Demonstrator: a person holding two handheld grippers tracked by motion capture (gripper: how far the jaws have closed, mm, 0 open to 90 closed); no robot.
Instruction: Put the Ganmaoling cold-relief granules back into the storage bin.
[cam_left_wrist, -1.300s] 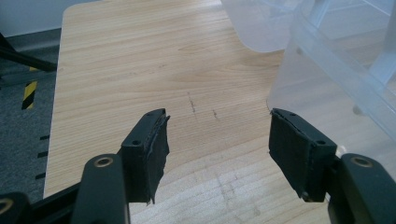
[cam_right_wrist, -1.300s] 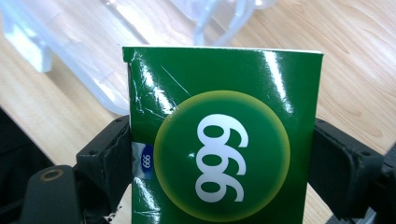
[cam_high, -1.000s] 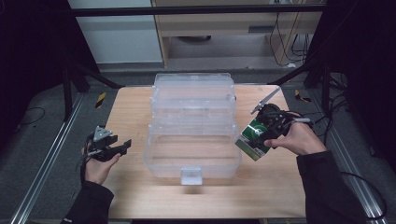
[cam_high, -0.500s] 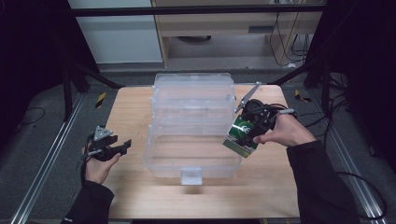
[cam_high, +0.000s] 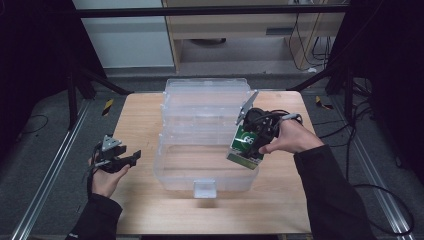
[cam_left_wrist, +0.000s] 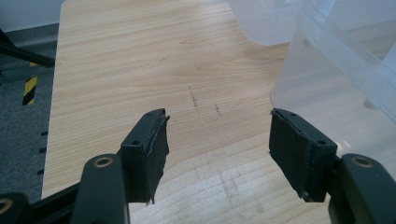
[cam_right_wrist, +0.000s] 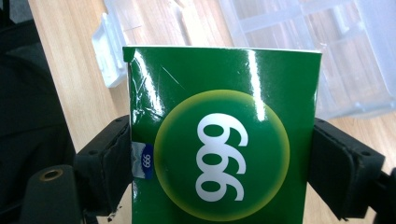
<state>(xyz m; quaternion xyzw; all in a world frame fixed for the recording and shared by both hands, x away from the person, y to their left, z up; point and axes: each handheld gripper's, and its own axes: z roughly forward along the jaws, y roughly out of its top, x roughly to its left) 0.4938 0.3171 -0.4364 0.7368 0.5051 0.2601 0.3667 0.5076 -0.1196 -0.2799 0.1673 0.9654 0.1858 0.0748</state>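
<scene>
R gripper (cam_high: 248, 145) is clamped on the green "999" box (cam_high: 245, 146) by its side faces, box tilted w/ long axis pointing down-left over the right rim of the clear plastic bin (cam_high: 200, 182), while L gripper (cam_high: 131, 158) idles wide & empty, well off to bin's left.

Three cameras: one overhead, one riding each hand.

The high view looks forward and down over the desk (cam_high: 145, 125) and clear bin (cam_high: 207, 150); the left gripper view skims close along bare wood beside that bin; the right gripper view sits tight behind the green box (cam_right_wrist: 224, 140), the bin beyond.
</scene>
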